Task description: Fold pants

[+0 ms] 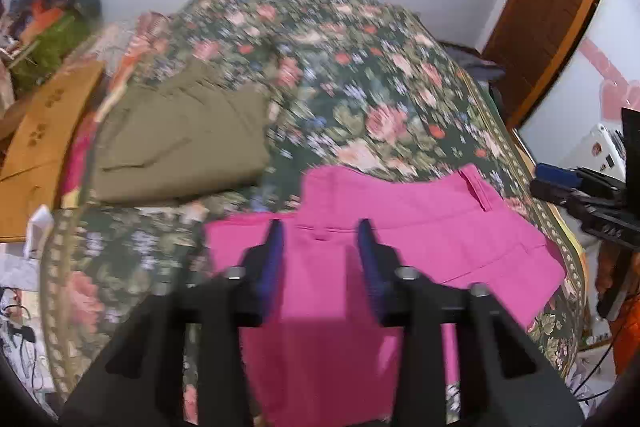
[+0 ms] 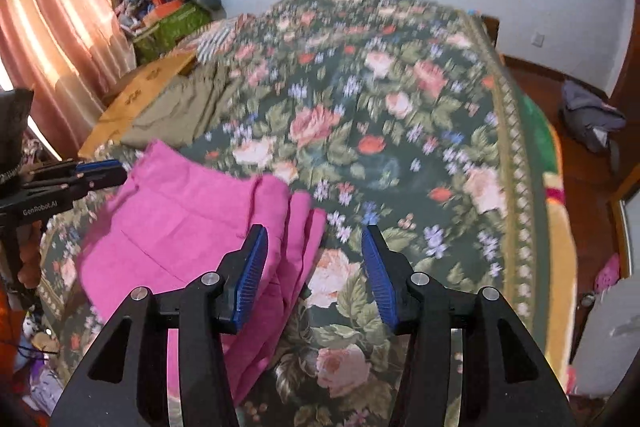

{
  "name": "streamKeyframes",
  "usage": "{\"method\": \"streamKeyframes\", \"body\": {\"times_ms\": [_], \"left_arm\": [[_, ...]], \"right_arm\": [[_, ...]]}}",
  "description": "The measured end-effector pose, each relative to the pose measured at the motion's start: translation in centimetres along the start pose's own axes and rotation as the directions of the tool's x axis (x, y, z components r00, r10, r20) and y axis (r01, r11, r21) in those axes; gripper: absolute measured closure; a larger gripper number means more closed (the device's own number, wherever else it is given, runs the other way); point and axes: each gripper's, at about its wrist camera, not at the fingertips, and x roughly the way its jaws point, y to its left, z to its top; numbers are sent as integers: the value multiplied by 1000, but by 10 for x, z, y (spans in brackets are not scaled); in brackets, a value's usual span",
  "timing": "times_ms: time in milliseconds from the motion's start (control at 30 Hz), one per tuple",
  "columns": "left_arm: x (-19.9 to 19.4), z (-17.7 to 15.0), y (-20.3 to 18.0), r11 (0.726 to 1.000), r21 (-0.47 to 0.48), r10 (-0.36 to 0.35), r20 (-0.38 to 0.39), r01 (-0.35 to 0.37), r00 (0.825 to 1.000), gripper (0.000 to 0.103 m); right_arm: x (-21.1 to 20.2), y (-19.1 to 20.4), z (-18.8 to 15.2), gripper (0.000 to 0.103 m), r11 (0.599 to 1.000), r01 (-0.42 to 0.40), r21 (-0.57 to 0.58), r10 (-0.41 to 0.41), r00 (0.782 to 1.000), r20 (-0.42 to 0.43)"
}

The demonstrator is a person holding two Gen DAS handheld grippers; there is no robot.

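Note:
Pink pants [image 1: 400, 239] lie partly folded on the floral bedspread [image 1: 340, 87] near the bed's front edge. My left gripper [image 1: 320, 231] is open and hovers just above the pants, holding nothing. In the right wrist view the pink pants [image 2: 180, 223] lie at the lower left on the bedspread [image 2: 400, 107], with folded layers along their right edge. My right gripper [image 2: 316, 239] is open and empty, above that right edge and the bare bedspread. The other gripper shows at each view's edge: the right gripper [image 1: 560, 187] and the left gripper [image 2: 80, 175].
Folded olive pants [image 1: 180, 147] lie at the bed's left, also in the right wrist view [image 2: 180, 111]. A cardboard box [image 1: 40, 147] and a pile of bags [image 1: 52, 19] stand left of the bed. A wooden door [image 1: 548, 7] is at the right. Dark clothing [image 2: 592, 115] lies on the floor.

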Motion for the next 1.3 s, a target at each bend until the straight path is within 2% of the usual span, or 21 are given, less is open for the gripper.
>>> {"method": "streamKeyframes", "body": {"times_ms": [200,333,600,633,767,833,1000,1067,1133,1167,1233,1300], "left_arm": [[-26,-7,17,1000,-17,19,43,-18,999,26],[-22,-20,20,1000,-30,-2,18,2,1000,19],[20,-53,28,990,-125,-79,-97,67,992,19],[23,-55,29,988,-133,-88,-98,74,991,18],[31,-57,35,979,-170,-133,-109,113,985,17],[36,-57,37,974,-186,-150,-118,126,982,16],[46,-59,40,962,-216,-193,-116,165,974,16],[49,-59,43,953,-234,-221,-107,192,969,19],[53,-59,45,941,-255,-253,-104,220,962,27],[54,-58,45,939,-260,-260,-99,228,960,28],[53,-57,43,940,-250,-263,-91,234,960,38],[51,-54,40,943,-232,-263,-87,237,961,47]], "right_arm": [[-32,11,9,54,999,-36,10,36,997,75],[-32,27,3,53,998,-60,-5,61,996,71],[8,30,-28,53,993,-103,52,106,993,-58],[10,30,-31,53,993,-105,59,108,992,-64],[17,22,-37,39,990,-105,89,112,991,-73],[23,19,-38,36,991,-101,93,109,990,-87],[28,16,-39,32,988,-114,109,124,988,-95],[30,15,-38,31,987,-120,108,131,987,-95],[32,16,-38,34,987,-124,102,134,987,-92],[32,16,-37,41,987,-130,100,139,986,-91],[33,17,-35,51,985,-143,98,152,984,-90],[35,18,-32,54,985,-144,99,153,984,-90]]}}
